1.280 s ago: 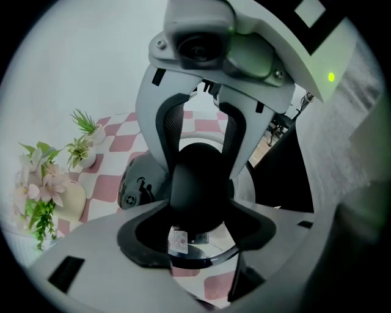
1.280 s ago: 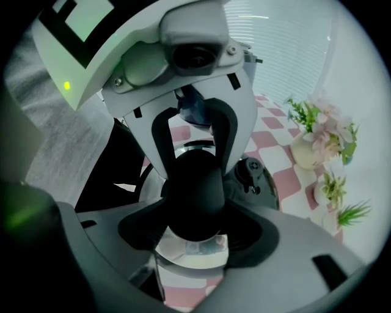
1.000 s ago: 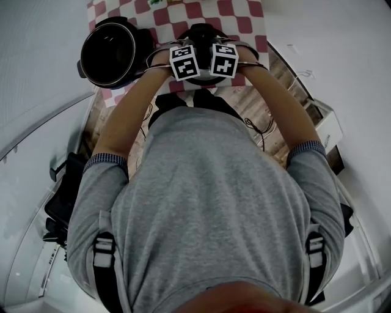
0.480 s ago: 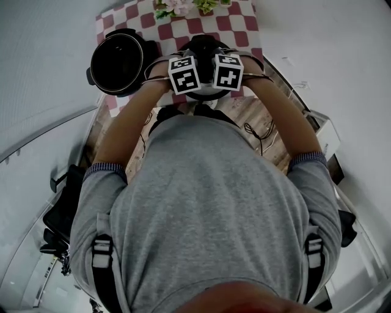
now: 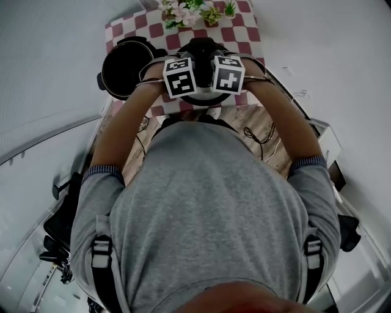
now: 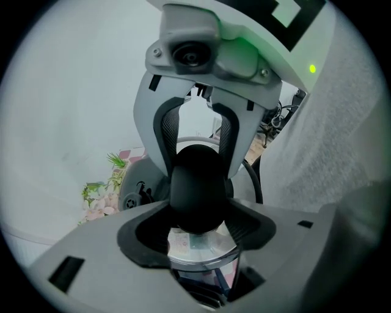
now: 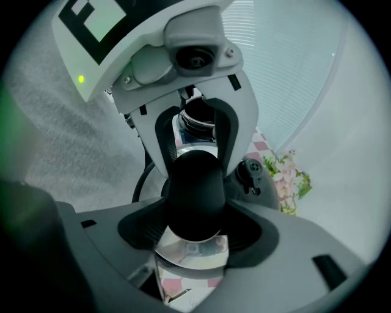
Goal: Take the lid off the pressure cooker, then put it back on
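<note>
The pressure cooker's lid hangs in the air over the checked table, and its steel top (image 6: pixel 197 246) shows below a black knob (image 6: pixel 197 189). My left gripper (image 6: pixel 197 221) and right gripper (image 7: pixel 195 223) face each other, both shut on that knob (image 7: pixel 195 191) from opposite sides. In the head view their marker cubes (image 5: pixel 179 77) (image 5: pixel 228 73) sit side by side over the lid (image 5: pixel 203 47). The open black pot (image 5: pixel 125 72) stands to the left of the lid, lower on the table. The lid's underside is hidden.
A red-and-white checked cloth (image 5: pixel 247 30) covers the small table, and flowers (image 5: pixel 189 11) lie at its far edge. Cables (image 5: pixel 263 131) lie on the wooden floor on the table's near side. A white box (image 5: pixel 330 137) is at the right and a dark chair (image 5: pixel 61 220) at the lower left.
Both grippers have risen together with the lid, so the cubes look larger. The pot and table have slid down and right in the head view, and the flowers have come into sight.
</note>
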A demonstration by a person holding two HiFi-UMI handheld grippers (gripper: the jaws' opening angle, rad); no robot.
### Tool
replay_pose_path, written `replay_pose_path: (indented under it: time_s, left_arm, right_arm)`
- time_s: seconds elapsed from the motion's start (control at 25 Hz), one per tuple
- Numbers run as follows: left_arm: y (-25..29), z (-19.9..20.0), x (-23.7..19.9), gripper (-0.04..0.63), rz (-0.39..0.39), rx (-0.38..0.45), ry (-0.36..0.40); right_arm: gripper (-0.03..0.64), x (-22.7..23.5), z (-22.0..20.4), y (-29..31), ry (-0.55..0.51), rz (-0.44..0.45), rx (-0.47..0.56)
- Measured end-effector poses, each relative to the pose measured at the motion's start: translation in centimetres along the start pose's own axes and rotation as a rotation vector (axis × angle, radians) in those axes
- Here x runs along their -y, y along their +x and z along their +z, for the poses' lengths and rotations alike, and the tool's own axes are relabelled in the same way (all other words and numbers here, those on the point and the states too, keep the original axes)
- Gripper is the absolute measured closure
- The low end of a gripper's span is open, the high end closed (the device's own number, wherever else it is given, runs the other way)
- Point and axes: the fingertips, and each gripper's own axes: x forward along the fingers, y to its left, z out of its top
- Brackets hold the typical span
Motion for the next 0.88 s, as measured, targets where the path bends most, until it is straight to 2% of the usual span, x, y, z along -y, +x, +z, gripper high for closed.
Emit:
replay_pose_path:
  time_s: [0.36,0.68,0.88]
  left_arm:
    - [-6.5,-1.5,-1.6,0.299,0.047,0.008,0.035]
    - [-11.2,-7.6,-3.3,0.299,0.076,-0.029,0.041]
    - [-12.7,-11.8,-3.4,0.299,0.057,-0.051,0.050]
  right_arm:
    - [0.324,1.4,5.8,-3.7,0.001,-0.056,0.011]
    - [0.324,3.0,13.4,-2.8,-0.005,-0.086,0.049]
    - [0.324,3.0,17.5,-1.0,0.018,-0.074,0.062]
